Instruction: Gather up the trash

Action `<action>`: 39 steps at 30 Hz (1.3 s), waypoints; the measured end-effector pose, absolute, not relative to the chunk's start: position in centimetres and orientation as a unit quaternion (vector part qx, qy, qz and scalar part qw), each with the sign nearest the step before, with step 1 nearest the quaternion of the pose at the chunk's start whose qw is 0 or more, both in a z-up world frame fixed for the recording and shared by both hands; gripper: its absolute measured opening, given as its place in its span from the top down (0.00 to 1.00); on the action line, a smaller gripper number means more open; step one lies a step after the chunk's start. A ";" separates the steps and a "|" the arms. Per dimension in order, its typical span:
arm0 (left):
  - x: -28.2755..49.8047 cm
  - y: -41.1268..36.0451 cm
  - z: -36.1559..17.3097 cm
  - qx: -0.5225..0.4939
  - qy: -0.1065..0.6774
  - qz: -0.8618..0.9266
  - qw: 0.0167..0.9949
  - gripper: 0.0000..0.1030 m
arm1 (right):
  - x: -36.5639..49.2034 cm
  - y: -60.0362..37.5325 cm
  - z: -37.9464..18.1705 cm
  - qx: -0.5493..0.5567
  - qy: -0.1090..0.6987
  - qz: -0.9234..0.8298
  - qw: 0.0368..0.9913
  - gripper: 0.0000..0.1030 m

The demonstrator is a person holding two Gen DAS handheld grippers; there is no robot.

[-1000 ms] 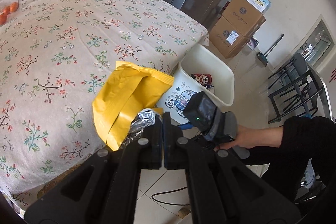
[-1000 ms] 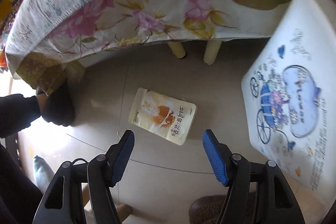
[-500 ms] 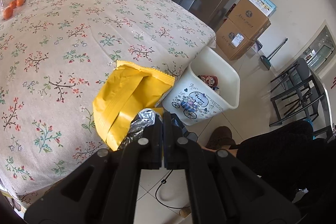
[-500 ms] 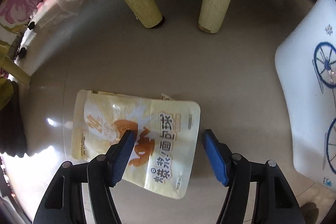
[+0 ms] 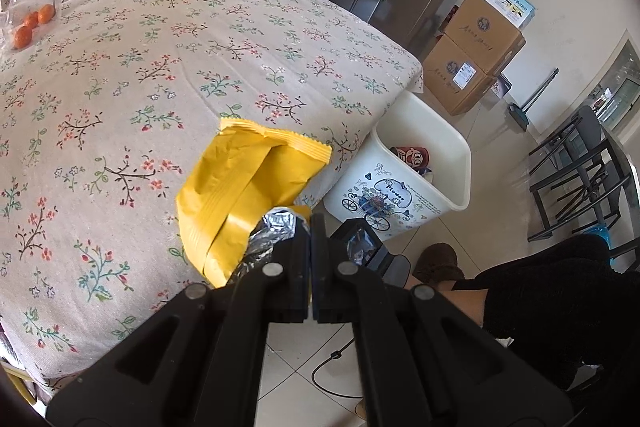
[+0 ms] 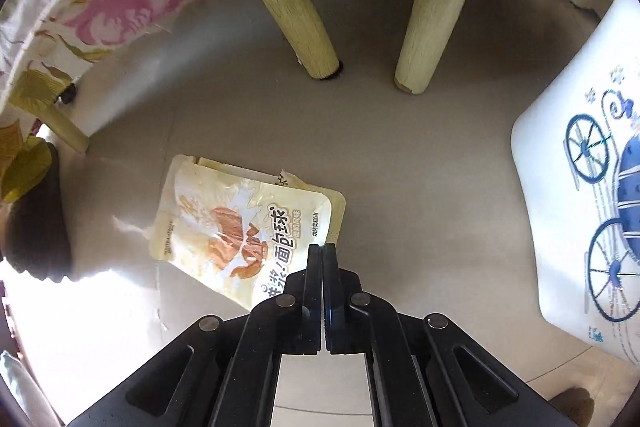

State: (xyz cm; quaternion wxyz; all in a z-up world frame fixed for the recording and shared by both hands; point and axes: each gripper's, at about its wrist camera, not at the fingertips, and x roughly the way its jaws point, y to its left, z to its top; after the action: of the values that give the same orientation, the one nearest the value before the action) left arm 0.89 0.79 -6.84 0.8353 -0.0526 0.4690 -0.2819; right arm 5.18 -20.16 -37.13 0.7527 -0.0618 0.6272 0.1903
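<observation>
My left gripper [image 5: 310, 227] is clamped on the crinkled yellow foil snack bag [image 5: 244, 187]; my right gripper [image 6: 322, 251], pointing steeply down, has just closed on the cream printed snack pouch [image 6: 240, 223].

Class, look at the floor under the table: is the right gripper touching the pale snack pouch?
Touching. In the right wrist view the right gripper has just closed, its tips pinching the near edge of the snack pouch.

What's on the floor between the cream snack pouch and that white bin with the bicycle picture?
Nothing: the right wrist view shows bare grey floor between the cream pouch and the white bin.
</observation>
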 end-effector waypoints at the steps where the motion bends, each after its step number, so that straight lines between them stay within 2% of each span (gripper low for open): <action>1: 0.9 0.8 -6.7 -0.052 0.468 -0.281 0.836 0.99 | 5.1 -20.0 -35.7 -0.065 0.620 0.198 0.756 0.99; 14: 0.2 1.2 -5.1 -0.056 0.441 -0.282 0.850 0.99 | 2.4 -18.6 -20.0 -0.147 0.555 0.244 0.781 0.99; 18: 0.0 1.0 -4.8 -0.059 0.439 -0.287 0.849 0.99 | 2.4 -19.9 -18.2 -0.133 0.572 0.234 0.775 0.98; 20: -0.2 0.9 -4.8 -0.058 0.438 -0.287 0.850 0.99 | 2.7 -21.3 -20.3 -0.126 0.573 0.227 0.777 0.88; 21: -0.3 1.0 -4.8 -0.058 0.439 -0.286 0.850 0.99 | 2.8 -21.1 -21.6 -0.120 0.578 0.224 0.776 0.59; 22: -0.3 1.2 -4.8 -0.060 0.440 -0.286 0.849 0.99 | 2.6 -20.9 -22.7 -0.116 0.581 0.222 0.775 0.24; 23: -0.4 1.3 -4.8 -0.062 0.440 -0.285 0.849 0.99 | 2.3 -20.8 -23.8 -0.115 0.576 0.222 0.778 0.17; 33: 0.3 1.8 -5.2 -0.069 0.444 -0.279 0.849 0.99 | 4.9 -16.9 -38.4 -0.151 0.627 0.183 0.743 0.18; 39: 1.1 2.1 -5.3 -0.071 0.446 -0.277 0.848 0.99 | 6.5 -16.1 -43.3 -0.158 0.644 0.175 0.728 0.18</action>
State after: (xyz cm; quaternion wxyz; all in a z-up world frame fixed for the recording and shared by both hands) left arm 1.10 2.06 -5.34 0.8481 -0.0712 0.4457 -0.2774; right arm 6.47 -16.12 -43.30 0.7279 -0.1583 0.6438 0.1749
